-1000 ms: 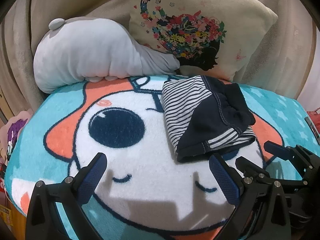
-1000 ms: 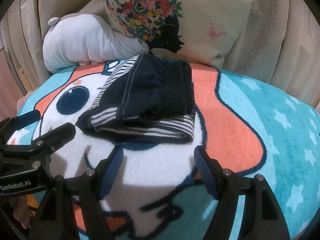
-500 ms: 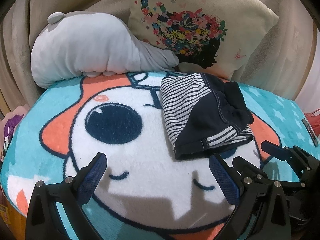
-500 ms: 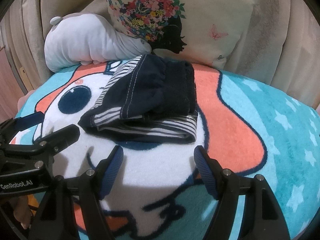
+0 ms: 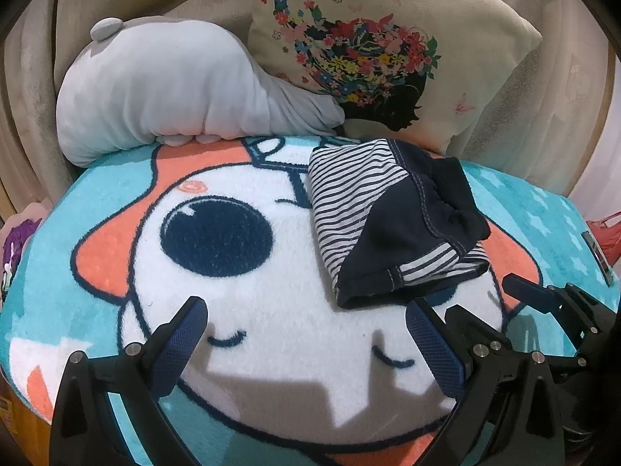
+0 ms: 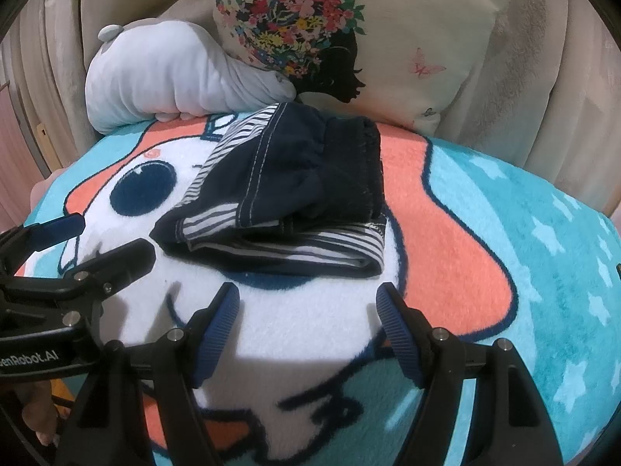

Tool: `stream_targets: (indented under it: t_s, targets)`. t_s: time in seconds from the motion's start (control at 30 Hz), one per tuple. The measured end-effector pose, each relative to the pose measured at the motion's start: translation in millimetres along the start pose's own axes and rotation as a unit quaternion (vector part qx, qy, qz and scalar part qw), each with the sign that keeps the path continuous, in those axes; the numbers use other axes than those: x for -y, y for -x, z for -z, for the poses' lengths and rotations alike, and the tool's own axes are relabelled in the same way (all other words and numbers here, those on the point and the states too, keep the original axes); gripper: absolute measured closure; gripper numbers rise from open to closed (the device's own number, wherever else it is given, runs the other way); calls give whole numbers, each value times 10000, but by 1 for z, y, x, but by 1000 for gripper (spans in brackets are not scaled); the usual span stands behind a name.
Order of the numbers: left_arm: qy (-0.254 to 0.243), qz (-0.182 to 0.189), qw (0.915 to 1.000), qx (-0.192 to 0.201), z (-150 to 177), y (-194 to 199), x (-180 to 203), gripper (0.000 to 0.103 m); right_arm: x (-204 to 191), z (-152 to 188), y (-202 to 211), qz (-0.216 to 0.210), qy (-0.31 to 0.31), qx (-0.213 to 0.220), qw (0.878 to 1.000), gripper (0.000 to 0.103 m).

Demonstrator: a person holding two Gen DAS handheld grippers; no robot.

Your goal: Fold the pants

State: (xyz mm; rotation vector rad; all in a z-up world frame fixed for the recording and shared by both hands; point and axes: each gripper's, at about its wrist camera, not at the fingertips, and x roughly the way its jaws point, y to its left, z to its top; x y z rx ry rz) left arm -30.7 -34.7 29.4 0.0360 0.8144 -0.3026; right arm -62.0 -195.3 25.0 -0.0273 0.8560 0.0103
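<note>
The small pants (image 5: 392,225), navy with white-striped lining, lie folded in a compact bundle on the cartoon blanket (image 5: 271,310). They also show in the right wrist view (image 6: 295,194). My left gripper (image 5: 306,334) is open and empty, hovering just in front of and left of the bundle. My right gripper (image 6: 308,322) is open and empty, just in front of the bundle's near edge. The right gripper's fingers (image 5: 543,295) show at the right of the left wrist view, and the left gripper's fingers (image 6: 116,260) at the left of the right wrist view.
A grey plush pillow (image 5: 174,89) and a beige cushion (image 5: 388,46) with a floral print lean on the sofa back just behind the pants. The blanket (image 6: 524,272) spreads to the right with turquoise and white stars.
Both views have shifted slightly, with the pillows sitting a little lower in the frame. The pants lie unmoved and both grippers stay open.
</note>
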Motion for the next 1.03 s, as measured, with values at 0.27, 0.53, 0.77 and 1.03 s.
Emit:
stream_targets:
  t_s: [0.27,0.53,0.77,1.03]
  targets:
    - [25,14,10000,-37,0,-1,1,0,-4,0,-1,23,59,6,10000,31]
    - [43,21,10000,-44,-1,-2,-1,0,-8,-3,1,31,135,37,9999,31]
    - [159,188,9997,-95,-2,-4,-6,0,-17,-7,2,15,285,58,9996,31]
    - [227,22,9997,-80,-3,1,-10,0,-25,-8,-1,-146,333,-45,9993,31]
